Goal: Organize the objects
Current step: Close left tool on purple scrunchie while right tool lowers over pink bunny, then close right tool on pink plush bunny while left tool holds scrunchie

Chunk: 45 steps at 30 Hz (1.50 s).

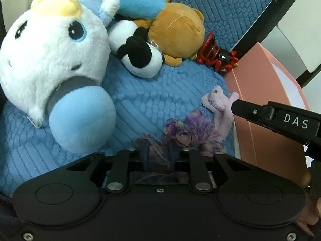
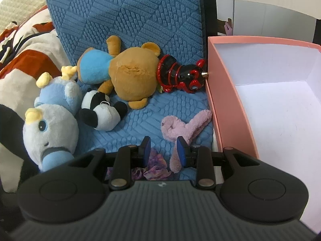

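Observation:
Several toys lie on a blue textured cushion (image 2: 140, 120): a white-and-blue plush (image 1: 54, 60), a panda plush (image 2: 100, 112), a brown bear in a blue shirt (image 2: 130, 74), a red-and-black toy (image 2: 180, 76), a pink plush (image 2: 182, 126) and a purple patterned fabric piece (image 1: 188, 130). My left gripper (image 1: 158, 156) is shut on the purple fabric. My right gripper (image 2: 163, 150) is open just above the cushion, with the purple fabric (image 2: 154, 164) between its blue pads and the pink plush touching the right pad (image 2: 181, 150). It also shows in the left wrist view (image 1: 280, 118).
An open pink box (image 2: 226, 104) with a white inside stands against the cushion's right edge. A red, white and beige blanket (image 2: 26, 60) lies to the left. The cushion's upright back (image 2: 130, 16) rises behind the toys.

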{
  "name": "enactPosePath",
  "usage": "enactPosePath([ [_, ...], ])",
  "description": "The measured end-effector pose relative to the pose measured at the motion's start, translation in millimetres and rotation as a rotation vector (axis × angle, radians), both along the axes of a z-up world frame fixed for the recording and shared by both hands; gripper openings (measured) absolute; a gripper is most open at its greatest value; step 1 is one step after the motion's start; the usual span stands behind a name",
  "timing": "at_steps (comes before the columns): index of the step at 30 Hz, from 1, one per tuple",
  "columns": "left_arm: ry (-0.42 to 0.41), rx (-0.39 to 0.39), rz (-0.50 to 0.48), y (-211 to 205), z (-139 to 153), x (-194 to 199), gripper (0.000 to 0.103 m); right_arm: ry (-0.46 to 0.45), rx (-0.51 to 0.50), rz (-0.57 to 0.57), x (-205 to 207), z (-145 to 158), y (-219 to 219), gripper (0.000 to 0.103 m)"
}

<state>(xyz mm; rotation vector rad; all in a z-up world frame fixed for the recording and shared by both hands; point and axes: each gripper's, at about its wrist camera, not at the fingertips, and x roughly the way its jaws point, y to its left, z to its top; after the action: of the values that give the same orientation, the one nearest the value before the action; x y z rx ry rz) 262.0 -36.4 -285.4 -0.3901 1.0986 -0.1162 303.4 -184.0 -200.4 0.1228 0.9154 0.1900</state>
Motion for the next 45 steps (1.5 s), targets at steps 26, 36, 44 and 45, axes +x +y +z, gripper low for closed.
enactPosePath([
  [26, 0.011, -0.116, 0.019, 17.8, 6.5, -10.8, 0.04, 0.091, -0.08, -0.026, 15.1, -44.4, 8.8, 0.019],
  [36, 0.026, -0.082, -0.027, 0.0, -4.6, -6.3, 0.044, 0.085, 0.013, -0.062, 7.0, -29.4, -0.4, 0.015],
  [44, -0.002, -0.036, -0.066, -13.1, -5.5, 2.2, 0.043, 0.066, 0.022, -0.047, 4.9, -21.5, -3.0, 0.015],
  [45, -0.004, -0.032, -0.07, -14.4, -6.1, 3.4, 0.042, 0.066, 0.023, -0.044, 4.9, -21.4, -3.1, 0.015],
])
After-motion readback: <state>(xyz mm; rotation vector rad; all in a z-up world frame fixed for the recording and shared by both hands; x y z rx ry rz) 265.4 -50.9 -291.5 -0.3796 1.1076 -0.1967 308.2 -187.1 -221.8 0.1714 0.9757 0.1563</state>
